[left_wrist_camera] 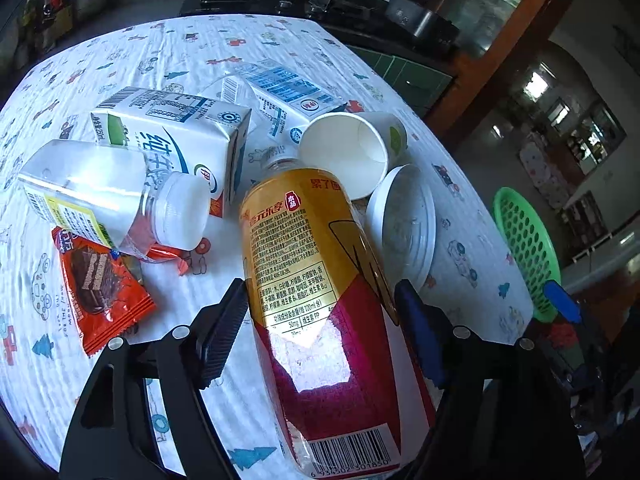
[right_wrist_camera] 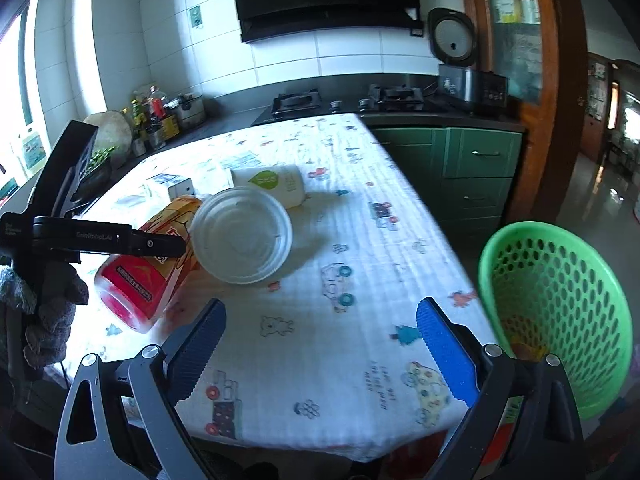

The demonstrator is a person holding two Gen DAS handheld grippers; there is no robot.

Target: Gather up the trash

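Note:
A yellow and red drink bottle [left_wrist_camera: 320,280] lies between the fingers of my left gripper [left_wrist_camera: 320,308], which is shut on it just above the table; it also shows in the right wrist view [right_wrist_camera: 148,264]. Around it lie two milk cartons [left_wrist_camera: 176,132], a clear bottle with a white cap [left_wrist_camera: 112,192], an orange snack wrapper [left_wrist_camera: 100,284], a paper cup [left_wrist_camera: 352,148] and a white plastic lid [left_wrist_camera: 404,220]. My right gripper [right_wrist_camera: 320,348] is open and empty above the table's near edge. A green perforated basket [right_wrist_camera: 560,320] is just to its right.
The table has a white printed cloth [right_wrist_camera: 340,240]. Behind it are a dark counter with a gas stove [right_wrist_camera: 296,102], bottles [right_wrist_camera: 152,116], a rice cooker [right_wrist_camera: 456,60] and green cabinets [right_wrist_camera: 476,164]. A doorway opens at the right.

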